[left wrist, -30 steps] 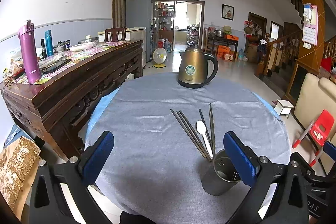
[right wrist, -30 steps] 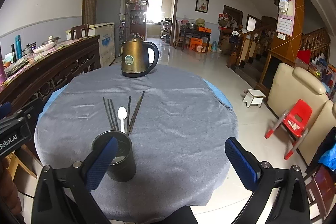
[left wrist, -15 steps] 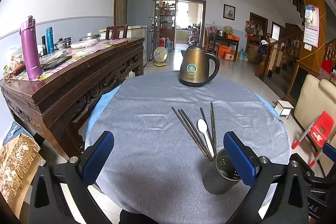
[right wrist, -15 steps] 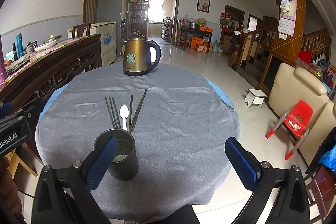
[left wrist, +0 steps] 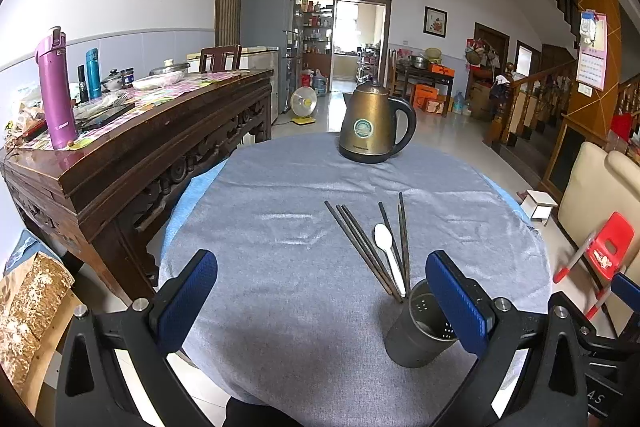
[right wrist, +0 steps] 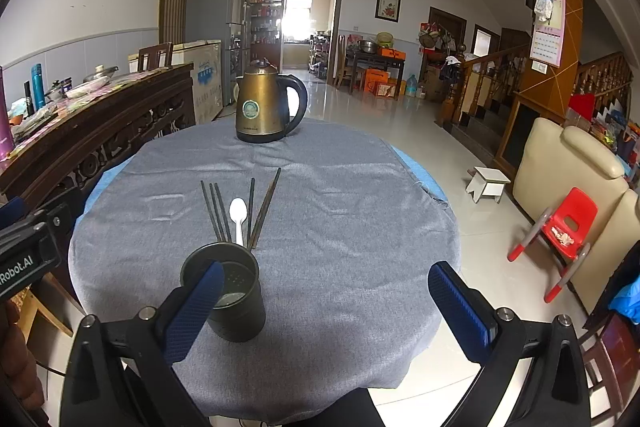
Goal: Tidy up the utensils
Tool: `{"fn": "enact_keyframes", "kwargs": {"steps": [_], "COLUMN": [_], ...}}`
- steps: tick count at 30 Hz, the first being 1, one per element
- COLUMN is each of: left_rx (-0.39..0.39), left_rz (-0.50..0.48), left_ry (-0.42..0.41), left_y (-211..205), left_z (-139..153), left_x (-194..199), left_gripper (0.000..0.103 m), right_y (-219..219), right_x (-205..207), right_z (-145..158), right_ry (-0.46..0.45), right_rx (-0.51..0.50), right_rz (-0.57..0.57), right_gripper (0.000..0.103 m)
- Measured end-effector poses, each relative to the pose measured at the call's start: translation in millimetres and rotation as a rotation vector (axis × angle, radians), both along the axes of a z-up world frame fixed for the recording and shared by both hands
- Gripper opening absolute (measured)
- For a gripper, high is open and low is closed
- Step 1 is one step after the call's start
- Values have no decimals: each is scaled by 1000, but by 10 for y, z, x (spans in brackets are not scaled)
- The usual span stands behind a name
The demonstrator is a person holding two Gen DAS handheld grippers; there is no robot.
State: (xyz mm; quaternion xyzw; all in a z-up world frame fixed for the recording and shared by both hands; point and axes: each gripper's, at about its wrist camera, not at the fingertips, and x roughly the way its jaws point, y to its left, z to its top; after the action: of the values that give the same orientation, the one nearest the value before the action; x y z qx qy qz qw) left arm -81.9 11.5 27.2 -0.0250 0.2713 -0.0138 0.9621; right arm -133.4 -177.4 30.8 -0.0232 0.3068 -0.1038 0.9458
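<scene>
Several dark chopsticks (left wrist: 360, 247) (right wrist: 218, 211) and a white spoon (left wrist: 386, 251) (right wrist: 238, 213) lie side by side on the grey tablecloth. Just in front of them stands a dark metal utensil holder (left wrist: 418, 331) (right wrist: 228, 295), upright and with no utensils in it. My left gripper (left wrist: 320, 295) is open above the near table edge, its right finger overlapping the holder's rim in the view. My right gripper (right wrist: 320, 303) is open too, with the holder behind its left finger. Neither holds anything.
A brass-coloured kettle (left wrist: 372, 125) (right wrist: 266, 107) stands at the far side of the round table (right wrist: 360, 207). A carved wooden sideboard (left wrist: 140, 147) with flasks and dishes runs along the left. A cream sofa (right wrist: 568, 179) and red child's chair (right wrist: 568, 227) are at the right.
Both cameras have edged slightly forward and up over the table. The utensils and holder have not moved, and both grippers stay open.
</scene>
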Motion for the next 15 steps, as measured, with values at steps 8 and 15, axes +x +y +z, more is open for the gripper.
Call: {"fn": "enact_keyframes", "kwargs": {"steps": [8,15], "left_rx": [0,-3], "left_rz": [0,1], "left_ry": [2,6], "left_y": [-4,-1], "left_z": [-8,-19], "left_x": [-2,-6], "left_gripper": [103,103], "right_y": [5,10], "right_x": [-3,14], "right_z": [-23,-35], "right_ry": [-10,26], "right_rx": [-4,13], "right_rz": [1,2], "right_gripper": [103,103]}}
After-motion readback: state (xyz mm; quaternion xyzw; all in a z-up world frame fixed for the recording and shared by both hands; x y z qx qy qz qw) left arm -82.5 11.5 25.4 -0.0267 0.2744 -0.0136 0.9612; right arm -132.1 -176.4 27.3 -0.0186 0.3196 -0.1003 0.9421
